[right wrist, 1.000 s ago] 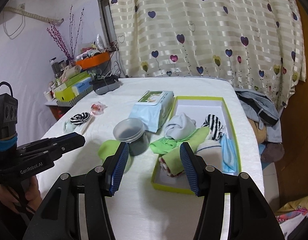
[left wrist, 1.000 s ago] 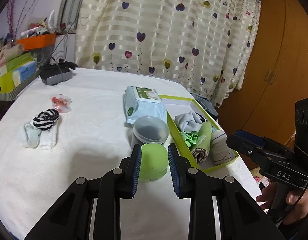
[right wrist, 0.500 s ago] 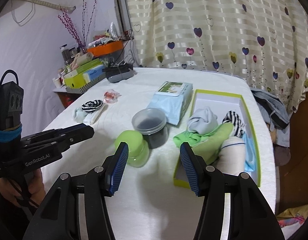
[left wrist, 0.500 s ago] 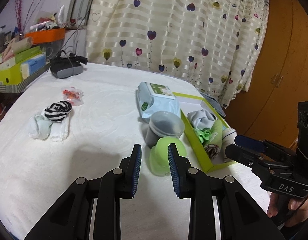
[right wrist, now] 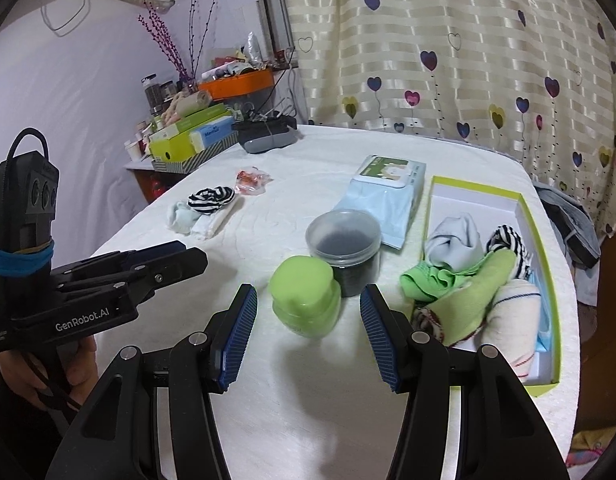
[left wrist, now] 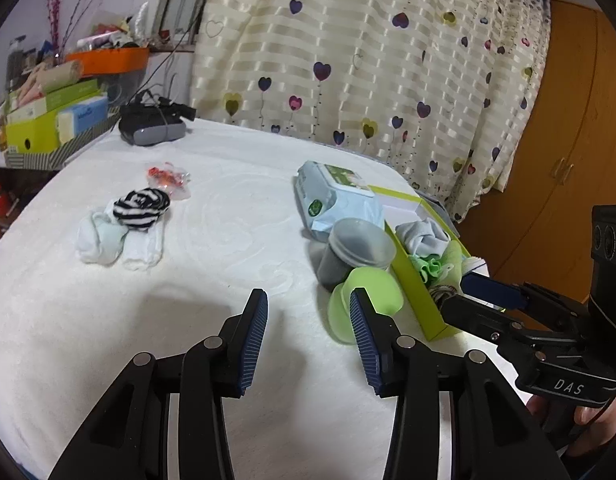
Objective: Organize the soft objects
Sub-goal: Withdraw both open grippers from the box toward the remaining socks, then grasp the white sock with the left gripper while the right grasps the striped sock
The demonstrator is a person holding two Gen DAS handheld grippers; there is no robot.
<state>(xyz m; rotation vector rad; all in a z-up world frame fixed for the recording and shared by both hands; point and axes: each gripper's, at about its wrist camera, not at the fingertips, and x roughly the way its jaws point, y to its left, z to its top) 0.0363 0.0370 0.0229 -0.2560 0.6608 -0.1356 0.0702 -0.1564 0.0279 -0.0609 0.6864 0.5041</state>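
Left gripper (left wrist: 308, 320) is spread wide and holds nothing, above bare white tablecloth (left wrist: 236, 248). Right gripper (right wrist: 308, 316) is likewise wide and empty; the green jar (right wrist: 306, 298) stands upright between its fingertips without contact. A grey-lidded jar (right wrist: 343, 248) touches the green jar from behind. Loose socks (left wrist: 126, 224) lie in a pile well to the left. The green-rimmed box (right wrist: 535, 216) at right holds rolled socks and cloths

a cream striped curtain with heart flowers (left wrist: 367, 64) hangs behind the white-covered table (left wrist: 236, 216). an orange-brown wooden wardrobe (left wrist: 567, 128) stands right; a pale lilac wall (right wrist: 88, 64) is left, with a cluttered side shelf (right wrist: 196, 136).
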